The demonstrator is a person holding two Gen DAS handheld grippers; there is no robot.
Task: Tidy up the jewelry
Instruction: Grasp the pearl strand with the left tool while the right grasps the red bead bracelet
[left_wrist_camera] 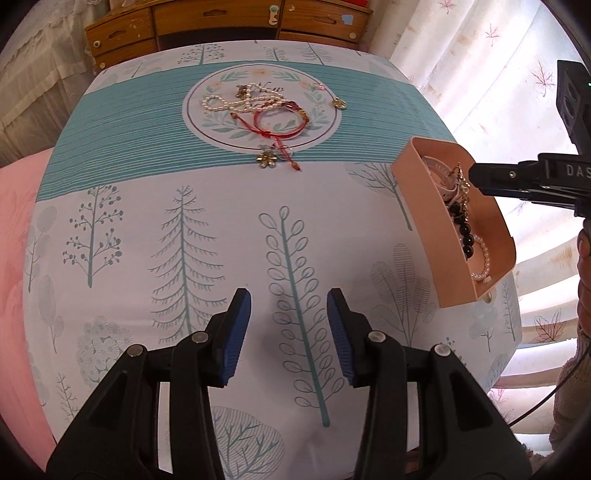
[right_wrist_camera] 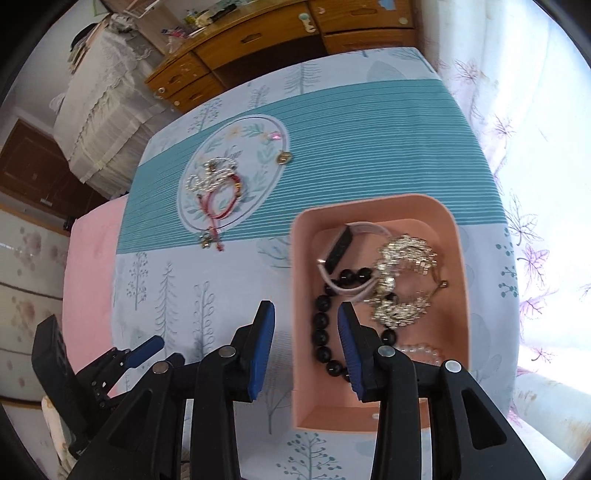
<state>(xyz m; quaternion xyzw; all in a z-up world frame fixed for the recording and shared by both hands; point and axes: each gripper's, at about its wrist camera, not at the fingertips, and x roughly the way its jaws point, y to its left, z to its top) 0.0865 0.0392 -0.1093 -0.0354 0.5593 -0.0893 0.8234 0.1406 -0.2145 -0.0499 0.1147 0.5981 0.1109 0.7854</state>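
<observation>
A pink tray (right_wrist_camera: 460, 258) sits at the table's right side; it also shows in the left wrist view (left_wrist_camera: 417, 192). It holds a black bead bracelet (right_wrist_camera: 321, 332), a gold necklace (right_wrist_camera: 402, 280), a watch (right_wrist_camera: 338, 249) and a pearl bracelet (right_wrist_camera: 421, 350). On the cloth's round emblem lie a pearl necklace (left_wrist_camera: 236, 101), a red cord bracelet (left_wrist_camera: 280, 122), a flower charm (left_wrist_camera: 266, 159) and a gold pendant (left_wrist_camera: 340, 102). My right gripper (right_wrist_camera: 306, 347) is open and empty, straddling the tray's left wall. My left gripper (left_wrist_camera: 289, 328) is open and empty above the near cloth.
The table carries a white and teal tree-print cloth (left_wrist_camera: 147, 229). A wooden dresser (left_wrist_camera: 221, 22) stands behind it. Curtains (left_wrist_camera: 498, 74) hang on the right. A pink surface (left_wrist_camera: 14, 258) lies to the left.
</observation>
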